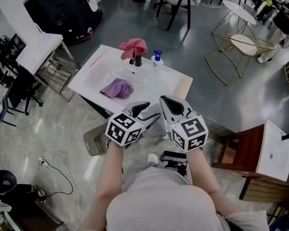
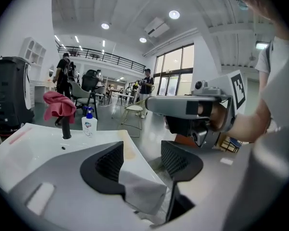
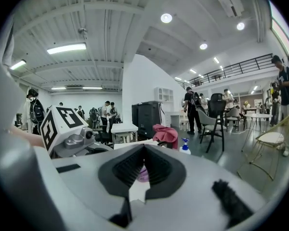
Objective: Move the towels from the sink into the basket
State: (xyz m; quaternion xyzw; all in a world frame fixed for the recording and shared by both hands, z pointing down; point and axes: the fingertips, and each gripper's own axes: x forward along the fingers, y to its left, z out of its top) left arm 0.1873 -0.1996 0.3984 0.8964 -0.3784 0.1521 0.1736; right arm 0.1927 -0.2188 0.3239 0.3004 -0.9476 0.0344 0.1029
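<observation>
A purple towel (image 1: 116, 88) lies in the basin of the white sink (image 1: 86, 81). A pink towel (image 1: 133, 47) hangs over the black faucet. My left gripper (image 1: 140, 108) is at the sink's near edge. In the left gripper view it (image 2: 142, 150) stands open, and a pale grey towel (image 2: 142, 191) hangs loose below and between its pads. My right gripper (image 1: 169, 102) sits right beside it. Its tips (image 3: 143, 150) meet, and through the gap behind them the purple towel (image 3: 142, 173) shows far off. A grey basket (image 1: 94, 143) stands on the floor, left of my left gripper.
A spray bottle (image 1: 157, 57) stands beside the faucet. A wooden cabinet with a second white basin (image 1: 274, 153) is at the right. A black machine (image 1: 62, 8), a side table (image 1: 38, 49), chairs (image 1: 241, 47) and floor cables (image 1: 58, 165) surround the sink.
</observation>
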